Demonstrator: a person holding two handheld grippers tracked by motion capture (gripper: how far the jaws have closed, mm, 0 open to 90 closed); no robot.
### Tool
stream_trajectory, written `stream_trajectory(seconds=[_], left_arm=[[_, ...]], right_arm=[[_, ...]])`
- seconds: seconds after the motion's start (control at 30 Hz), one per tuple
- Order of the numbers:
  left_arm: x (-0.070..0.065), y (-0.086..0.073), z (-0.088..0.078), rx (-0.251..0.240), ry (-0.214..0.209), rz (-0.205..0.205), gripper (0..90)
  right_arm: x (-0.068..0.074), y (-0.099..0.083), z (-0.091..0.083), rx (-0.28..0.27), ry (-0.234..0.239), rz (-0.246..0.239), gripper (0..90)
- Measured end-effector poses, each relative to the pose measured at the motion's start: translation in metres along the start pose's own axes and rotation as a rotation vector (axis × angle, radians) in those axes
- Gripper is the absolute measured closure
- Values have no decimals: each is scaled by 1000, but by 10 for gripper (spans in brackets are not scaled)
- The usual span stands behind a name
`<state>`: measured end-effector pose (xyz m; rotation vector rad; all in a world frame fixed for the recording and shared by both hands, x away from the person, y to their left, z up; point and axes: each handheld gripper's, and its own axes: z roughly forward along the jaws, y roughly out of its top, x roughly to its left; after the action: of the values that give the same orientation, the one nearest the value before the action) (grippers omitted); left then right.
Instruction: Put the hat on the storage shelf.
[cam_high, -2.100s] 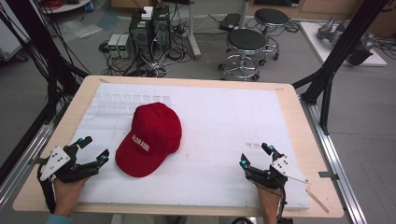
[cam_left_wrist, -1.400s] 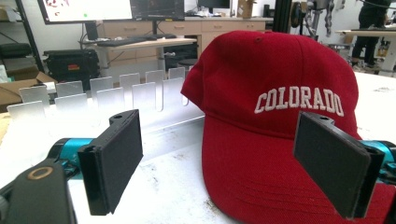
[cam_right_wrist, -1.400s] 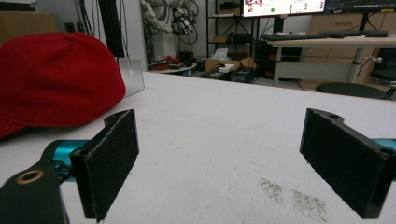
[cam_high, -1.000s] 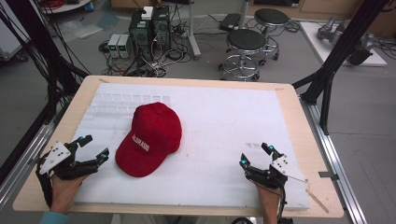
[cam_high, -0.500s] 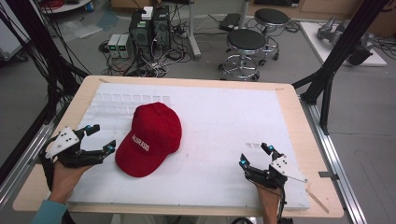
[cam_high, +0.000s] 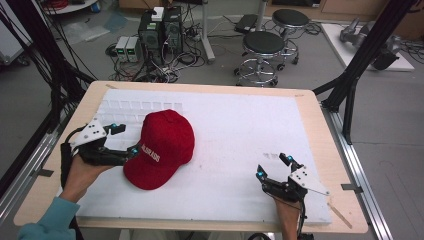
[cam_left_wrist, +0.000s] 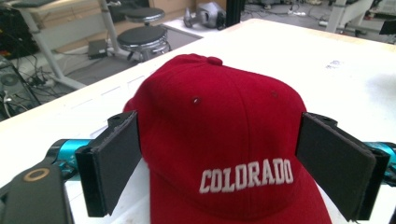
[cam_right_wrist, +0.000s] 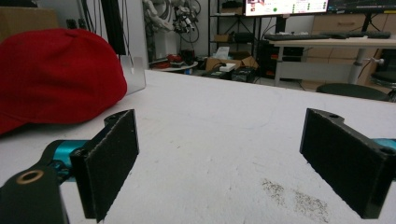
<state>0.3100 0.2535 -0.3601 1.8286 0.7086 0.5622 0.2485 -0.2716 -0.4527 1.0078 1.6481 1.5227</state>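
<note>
A: So what's on the table?

B: Just a red cap (cam_high: 165, 147), sitting crown-up on the white pad (cam_high: 240, 130), left of the middle.

A: Any logo on it?

B: Yeah, "COLORADO" stitched in white across the front. Its brim points toward the near-left edge, and there's a button on top.

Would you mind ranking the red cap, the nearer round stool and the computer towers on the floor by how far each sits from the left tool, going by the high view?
1. Red cap: on the white mat, right at the open jaws of the left tool.
2. Computer towers: on the floor beyond the table's far edge, left of centre.
3. Nearer round stool: on the floor, farther right.

Towers and stool are fairly close to call.
</note>
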Motion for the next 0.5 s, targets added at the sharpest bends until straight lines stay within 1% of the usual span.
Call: stream_trajectory(seconds=[0.07,0.17,0.27,0.33,0.4,0.47,0.5], left_arm=[[-1,4,6,15,3,-7,148],[-3,10,14,61,2,0,148],[-5,15,23,111,-16,3,148],[-6,17,29,130,-13,10,148],[-8,20,38,158,-8,4,148],[-9,22,45,178,-10,7,149],[-10,22,48,188,-3,9,150]], right_arm=[[0,0,0,2,3,6,106],[0,0,0,2,4,5,106],[0,0,0,2,5,3,106],[0,0,0,3,5,3,106],[0,0,0,2,4,2,106],[0,0,0,6,5,5,106],[0,0,0,7,6,5,106]])
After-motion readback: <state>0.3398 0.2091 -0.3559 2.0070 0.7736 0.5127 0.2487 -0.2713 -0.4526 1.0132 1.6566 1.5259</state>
